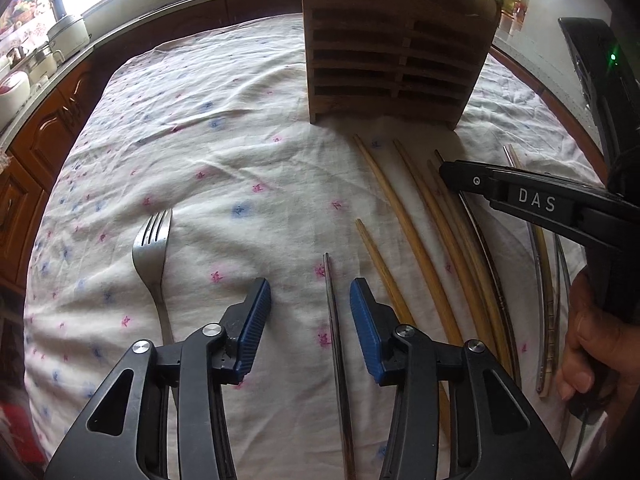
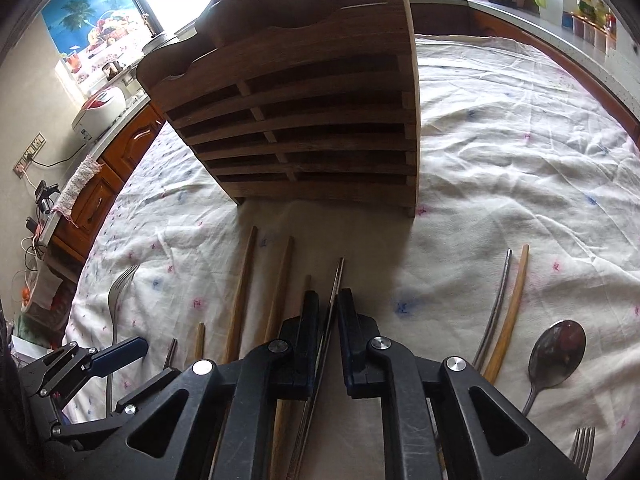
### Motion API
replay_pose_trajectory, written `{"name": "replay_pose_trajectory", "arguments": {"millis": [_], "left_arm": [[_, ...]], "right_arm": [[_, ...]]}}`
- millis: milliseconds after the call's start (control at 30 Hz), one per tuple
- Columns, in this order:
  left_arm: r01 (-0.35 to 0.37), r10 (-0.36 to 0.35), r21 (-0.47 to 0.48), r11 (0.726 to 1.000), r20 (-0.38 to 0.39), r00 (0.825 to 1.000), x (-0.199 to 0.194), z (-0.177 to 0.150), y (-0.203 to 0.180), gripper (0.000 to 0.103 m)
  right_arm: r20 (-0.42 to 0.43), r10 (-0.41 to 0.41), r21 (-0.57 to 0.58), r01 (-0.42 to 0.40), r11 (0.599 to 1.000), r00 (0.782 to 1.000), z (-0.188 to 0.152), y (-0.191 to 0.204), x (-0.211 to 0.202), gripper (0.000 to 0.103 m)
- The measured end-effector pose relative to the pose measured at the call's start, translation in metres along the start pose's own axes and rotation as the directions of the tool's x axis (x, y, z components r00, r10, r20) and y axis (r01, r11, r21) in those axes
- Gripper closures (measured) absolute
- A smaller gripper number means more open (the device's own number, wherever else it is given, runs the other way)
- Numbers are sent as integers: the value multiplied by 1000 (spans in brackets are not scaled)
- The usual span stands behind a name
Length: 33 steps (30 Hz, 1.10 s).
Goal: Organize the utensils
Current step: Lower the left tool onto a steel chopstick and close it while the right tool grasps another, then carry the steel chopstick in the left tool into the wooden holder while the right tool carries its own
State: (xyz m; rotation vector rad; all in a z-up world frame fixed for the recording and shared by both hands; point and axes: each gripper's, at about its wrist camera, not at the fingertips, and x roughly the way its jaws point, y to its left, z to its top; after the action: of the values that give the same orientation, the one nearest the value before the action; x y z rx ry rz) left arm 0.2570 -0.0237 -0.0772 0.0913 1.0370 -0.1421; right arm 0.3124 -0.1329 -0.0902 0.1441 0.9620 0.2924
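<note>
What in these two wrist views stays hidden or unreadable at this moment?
- Wooden rack: the slots are too dark in both views to show any contents.
- Metal chopstick, right wrist view: lower length hidden under the right gripper.
- Second fork, right wrist view: cut off by the bottom edge.

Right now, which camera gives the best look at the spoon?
The right wrist view. The spoon lies there in full on the cloth, bowl up and handle trailing toward the lower edge, right of a wooden chopstick. The left wrist view shows no spoon that I can make out.
</note>
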Motion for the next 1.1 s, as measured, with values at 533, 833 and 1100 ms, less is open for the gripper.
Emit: {"name": "replay_pose_trajectory", "arguments": {"millis": [533,833,1100], "left_arm": [[162,-147,-113,980,131,980,-62,0,27,99],[232,-195,-119,965,258,946,-125,-1,33,99],[261,-205,-117,958,355,912,-162,2,37,100]], "right_arm": [[114,137,35,-142,989,984,-8,-10,-70,98],[216,157,2,-161,987,964,-9,2,-131,99],[301,165,-17,-168,986,939,-9,6,-173,99]]}}
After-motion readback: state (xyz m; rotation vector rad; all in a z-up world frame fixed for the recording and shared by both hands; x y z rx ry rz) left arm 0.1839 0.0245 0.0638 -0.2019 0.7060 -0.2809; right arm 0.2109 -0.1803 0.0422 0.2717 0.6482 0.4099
